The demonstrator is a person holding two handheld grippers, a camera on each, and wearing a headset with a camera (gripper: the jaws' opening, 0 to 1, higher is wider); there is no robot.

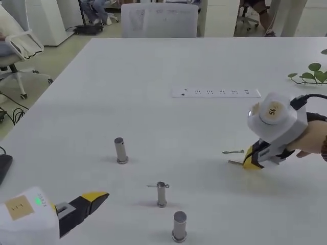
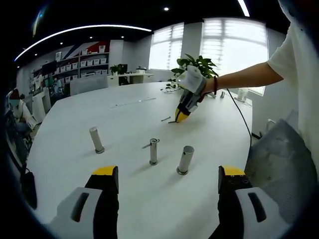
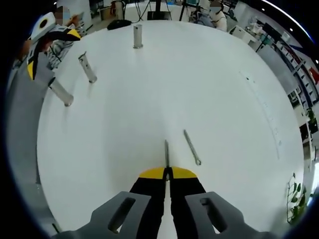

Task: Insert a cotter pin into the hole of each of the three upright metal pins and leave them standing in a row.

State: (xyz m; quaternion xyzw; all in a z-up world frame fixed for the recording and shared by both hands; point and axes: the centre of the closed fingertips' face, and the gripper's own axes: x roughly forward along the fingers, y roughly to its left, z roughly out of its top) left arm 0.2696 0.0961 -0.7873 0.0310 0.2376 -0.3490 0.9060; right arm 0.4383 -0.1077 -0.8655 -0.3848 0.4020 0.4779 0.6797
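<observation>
Since the right tongs (image 3: pixel 168 172) clamp the cotter pin (image 3: pixel 166 149) only by its end, it may swivel when lifted. The left tongs (image 2: pixel 168 174) gape — empty.

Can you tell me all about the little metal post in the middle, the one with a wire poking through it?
The middle metal pin is a short, shiny grey cylinder with a slightly wider base. It stands upright on the white table, between the far pin and the near pin, and touches neither. A thin cotter pin passes sideways through a hole near its top and sticks out mostly on one side. Nothing else touches it.
</observation>
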